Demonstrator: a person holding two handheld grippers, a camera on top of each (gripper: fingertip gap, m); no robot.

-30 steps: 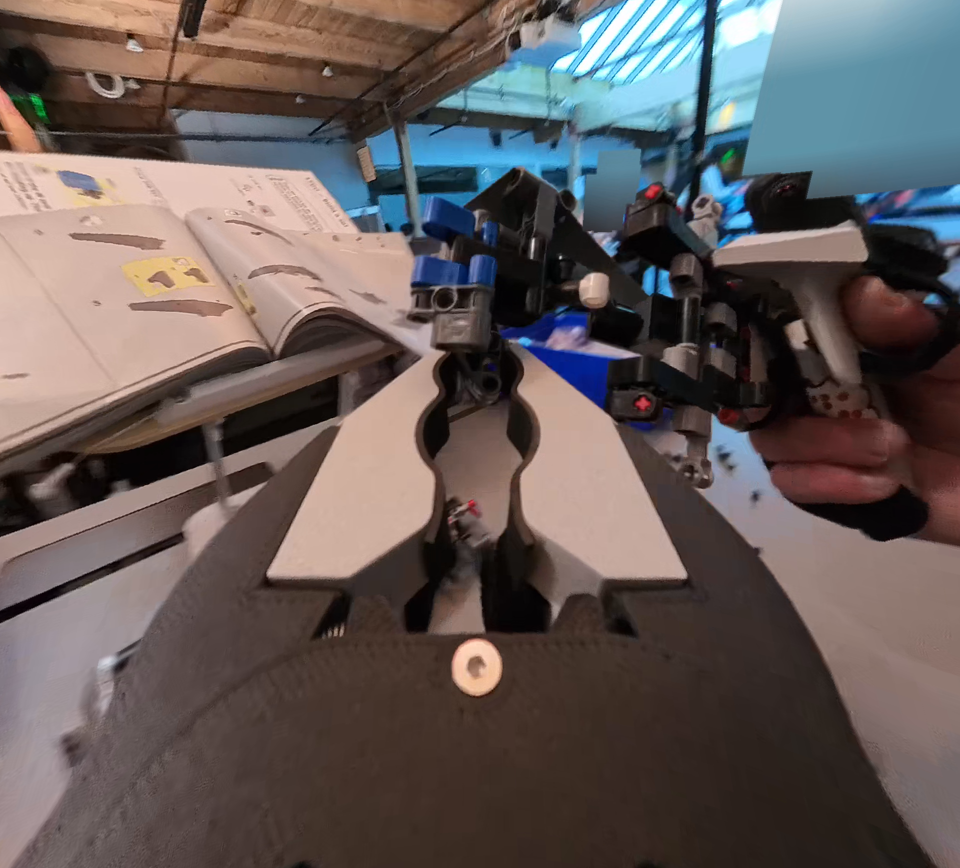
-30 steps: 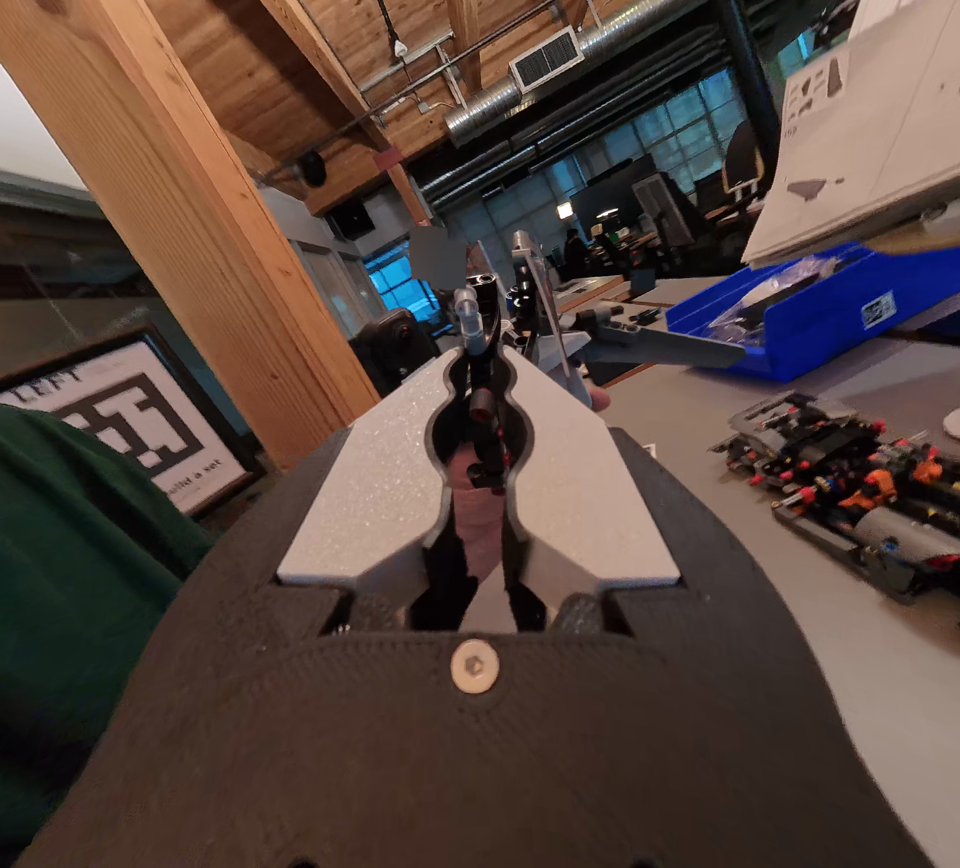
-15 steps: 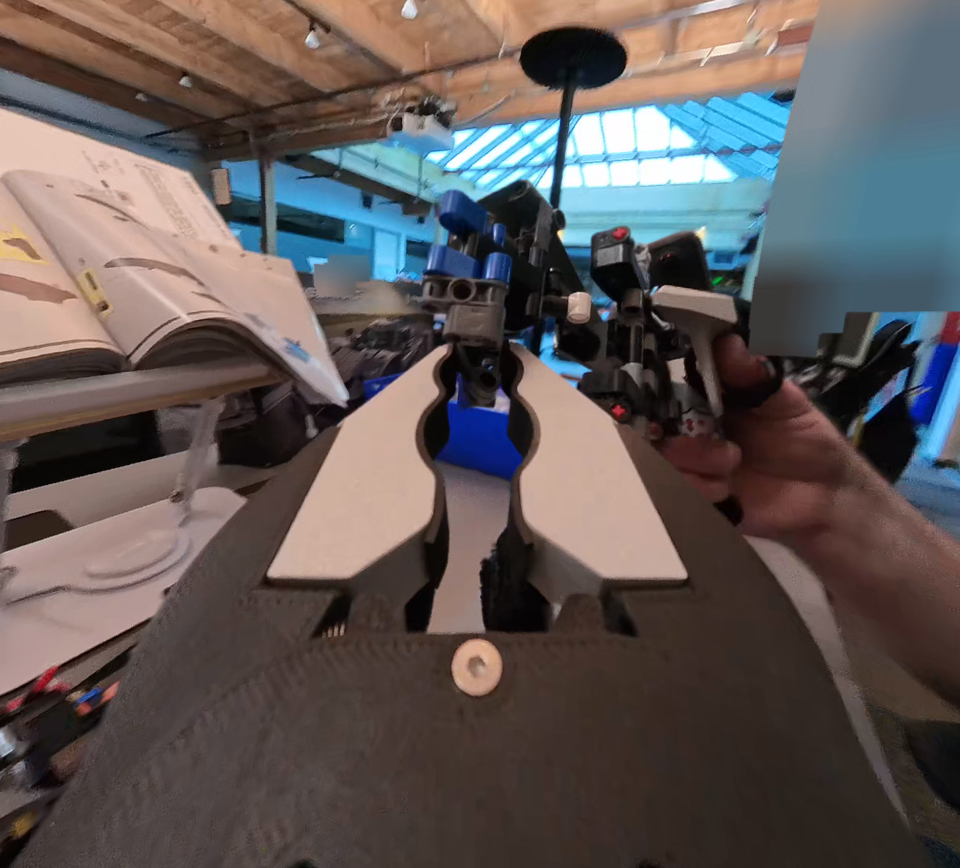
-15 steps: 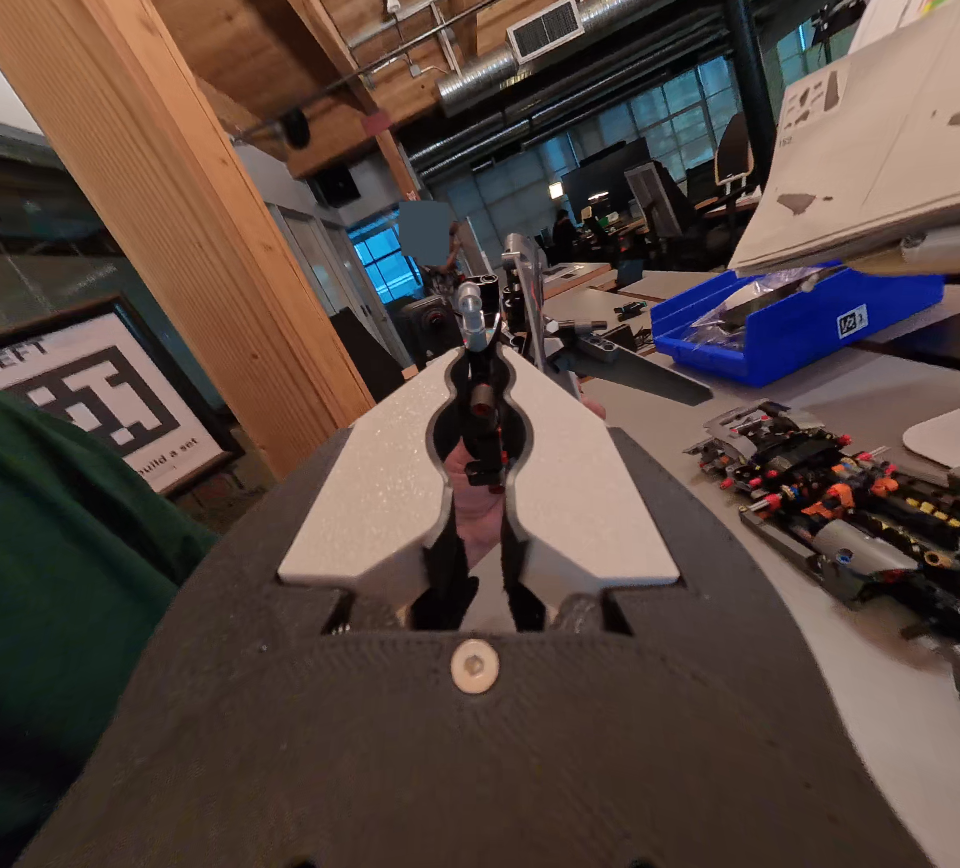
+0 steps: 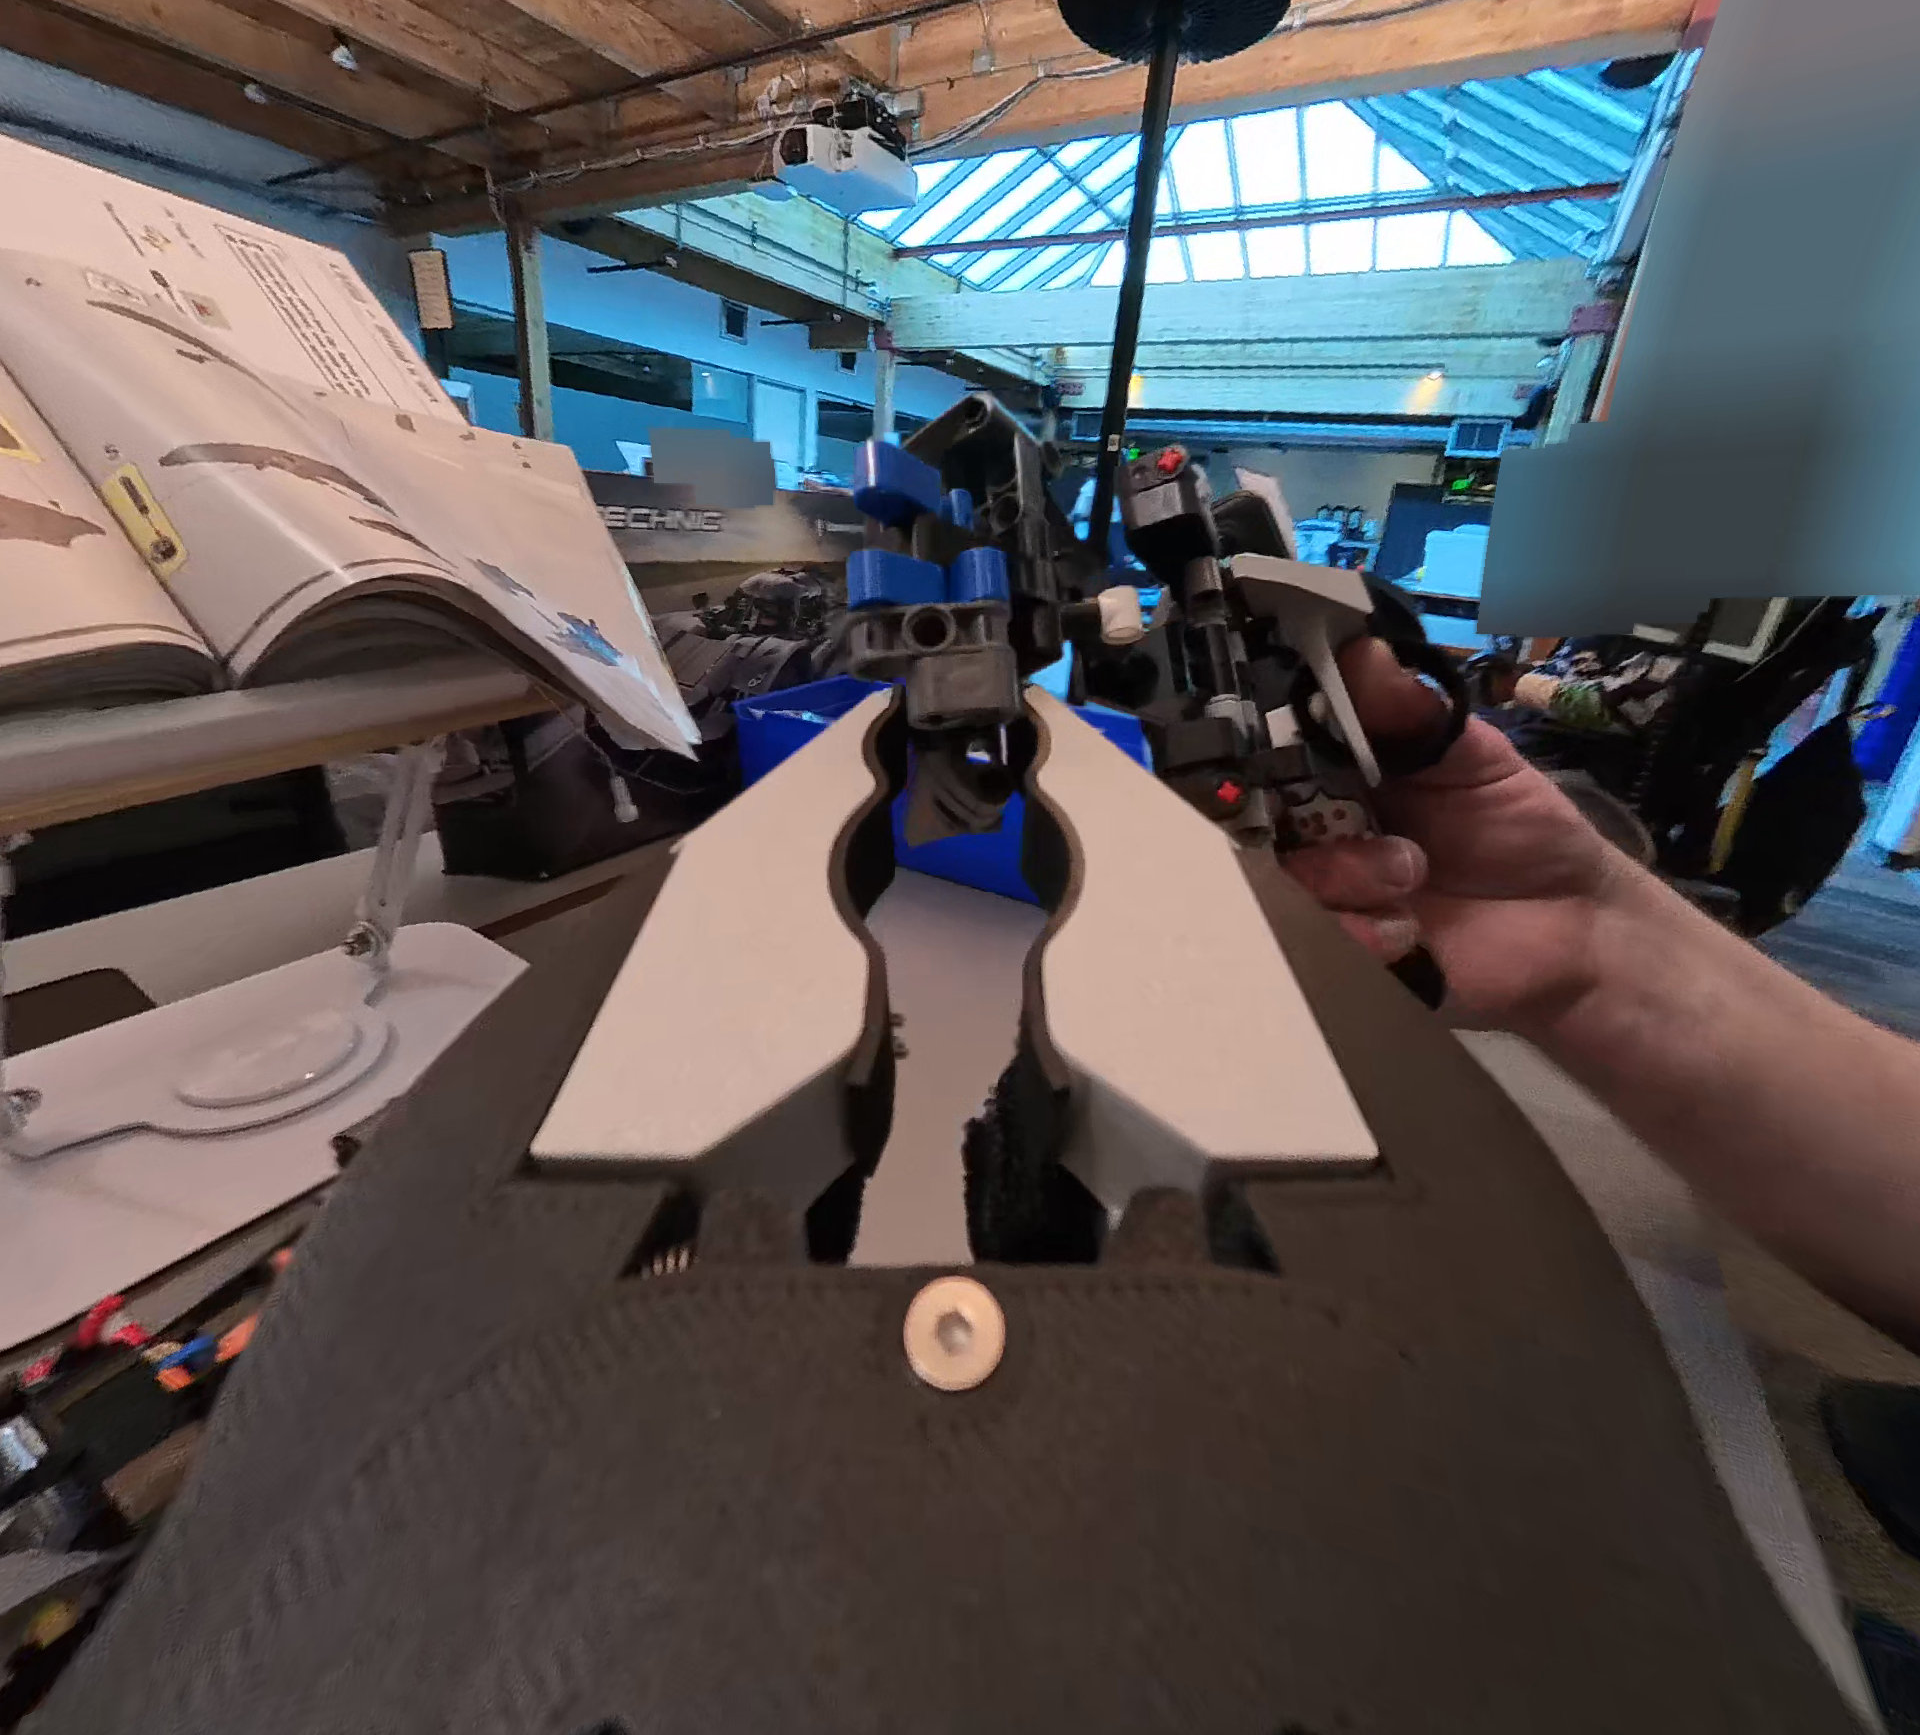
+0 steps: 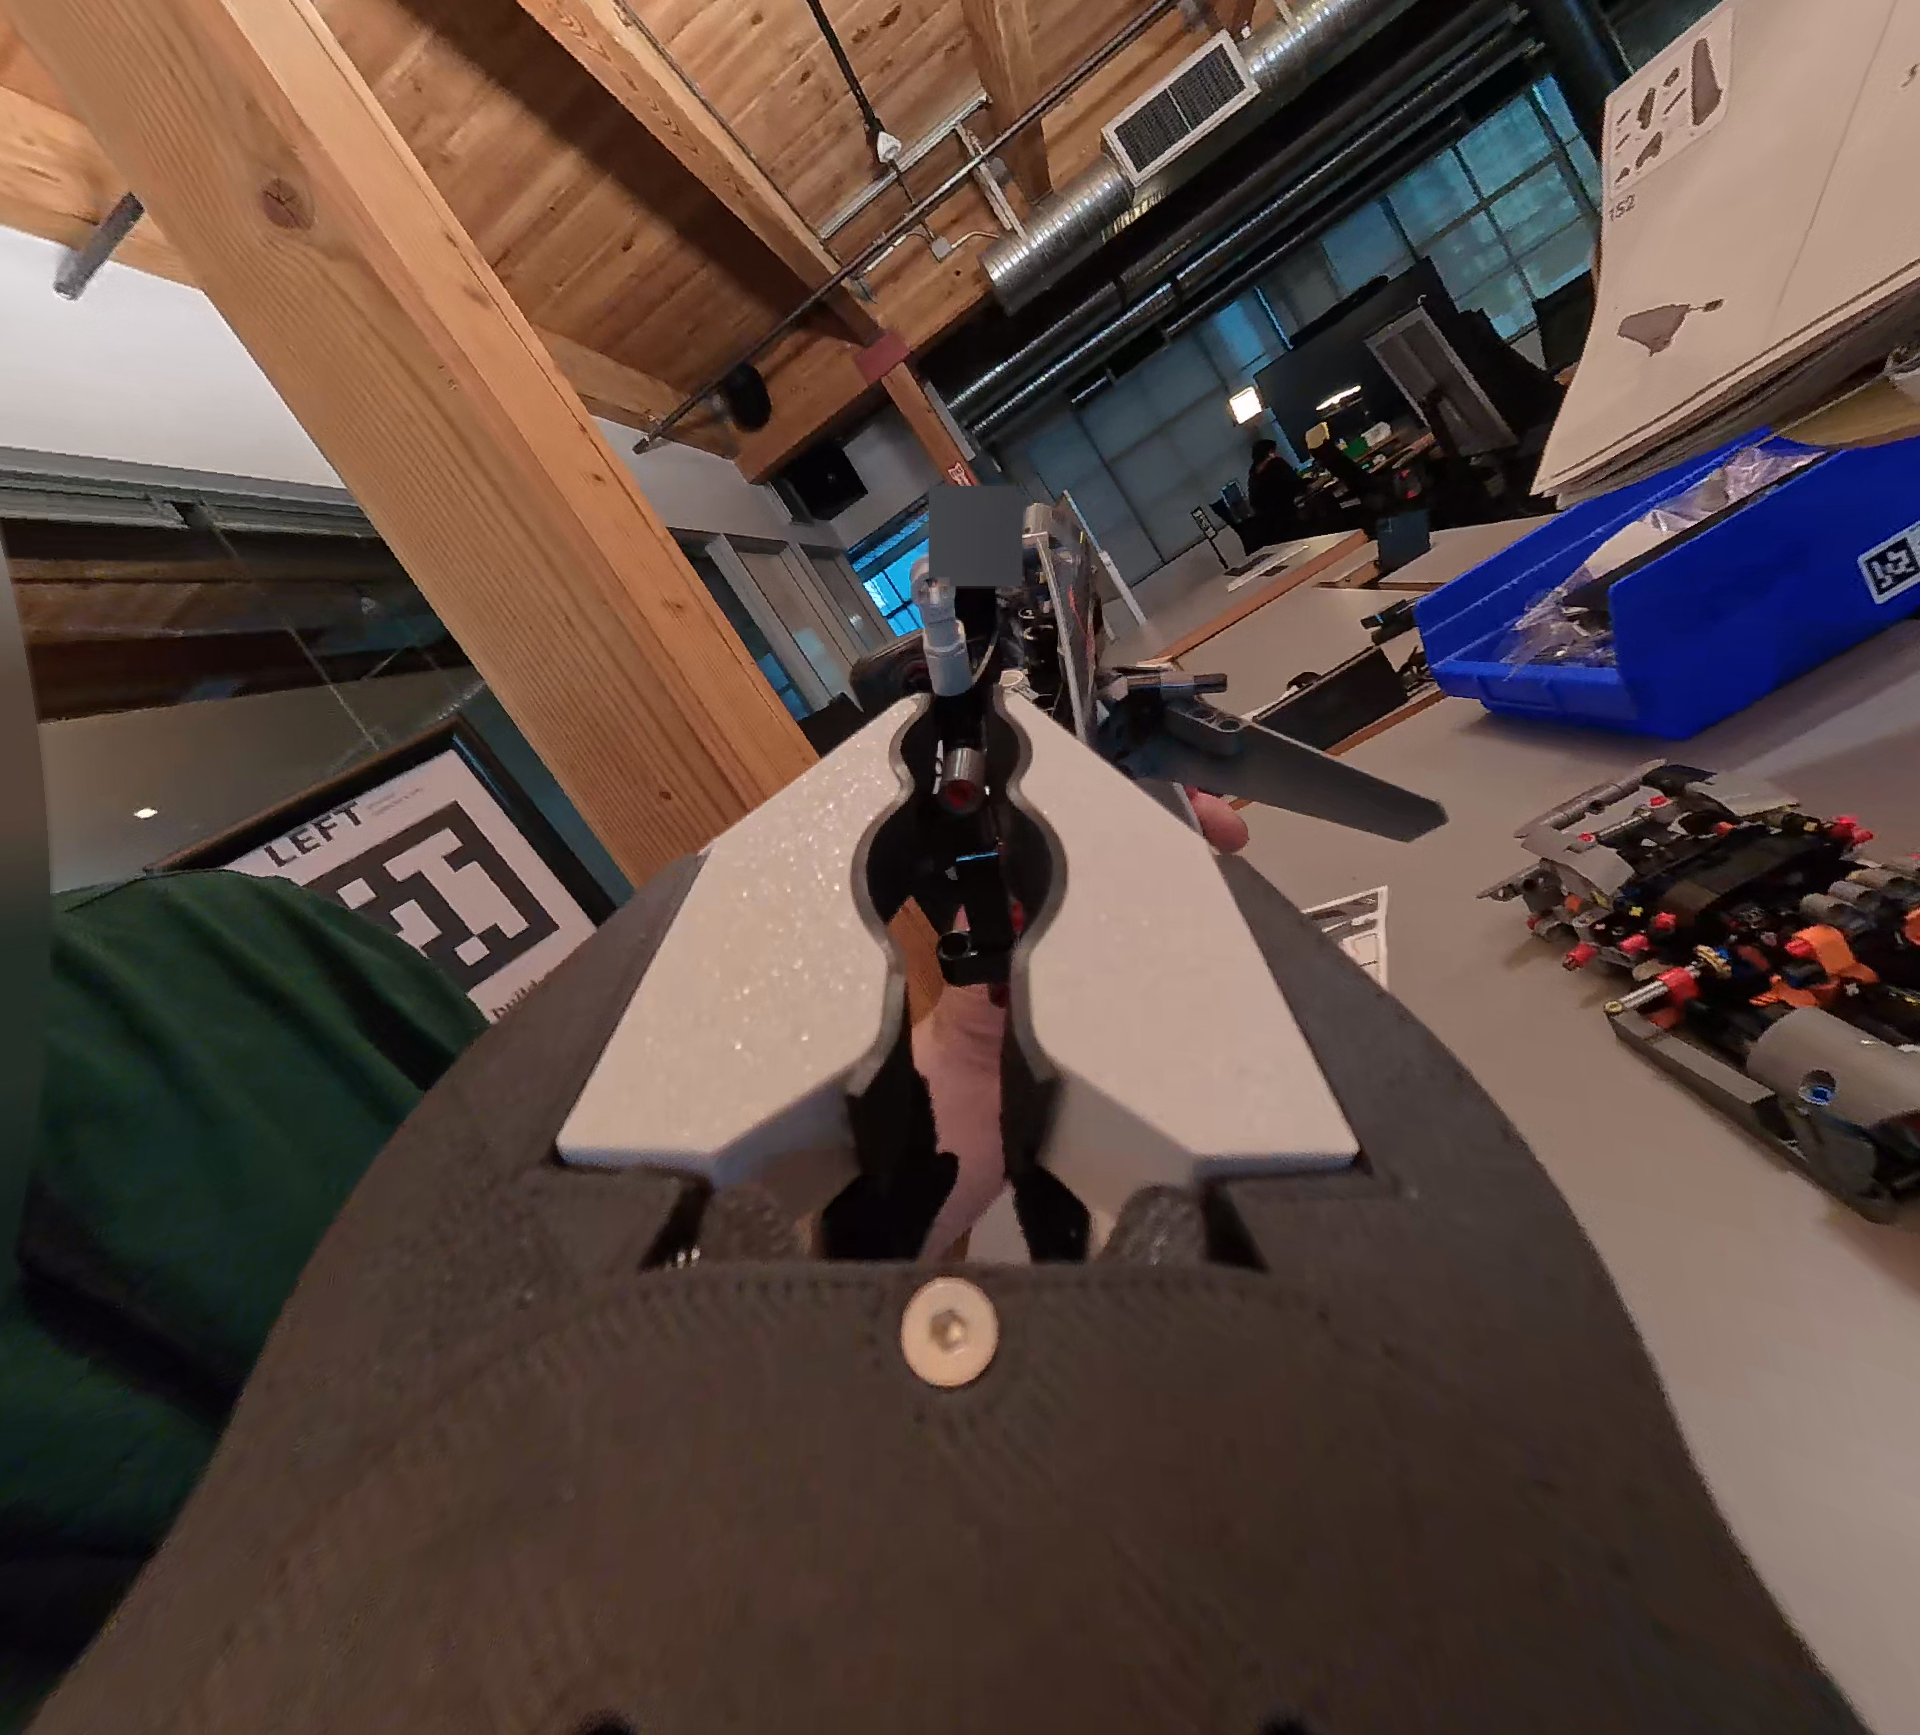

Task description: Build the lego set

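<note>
Fingers of the left gripper (image 5: 956,729) closed part-way on the grey block at the bottom of the lego model (image 5: 940,563), tips pressing its two sides, a wavy gap left open behind them. Blue pieces stacked just above that grey block, black beams rising behind. Model held up in the air, above the table (image 5: 156,1197). Right of the grey block, the black, red-pinned half of the same model pinched at the far end by the right gripper, with a bare hand (image 5: 1455,864) wrapped round the handle. Left of the model, an open instruction book (image 5: 260,522) propped on a stand (image 5: 312,1041). Behind and below the model, a blue bin (image 5: 800,729).

Fingers of the right gripper (image 6: 961,714) nearly shut on a thin black strip of the lego model (image 6: 971,812), tips clamped on it from both sides. Strip running back along the gap toward the camera, a red pin showing between the tips, a pale grey connector sticking out just beyond them. A long grey blade of the model reaching out to the right of the tips, over the grey table (image 6: 1455,1010). Beyond the tips, part of the left gripper, mostly hidden. Right of the model, well apart, a half-built chassis (image 6: 1745,937) lying flat on the table. Farther back on the right, the blue bin (image 6: 1683,636) with clear bags inside, the instruction book (image 6: 1766,262) above it. Left of the model, a green sleeve (image 6: 208,1062) and a framed black-and-white marker card (image 6: 416,885) against a wooden post (image 6: 395,355).
</note>
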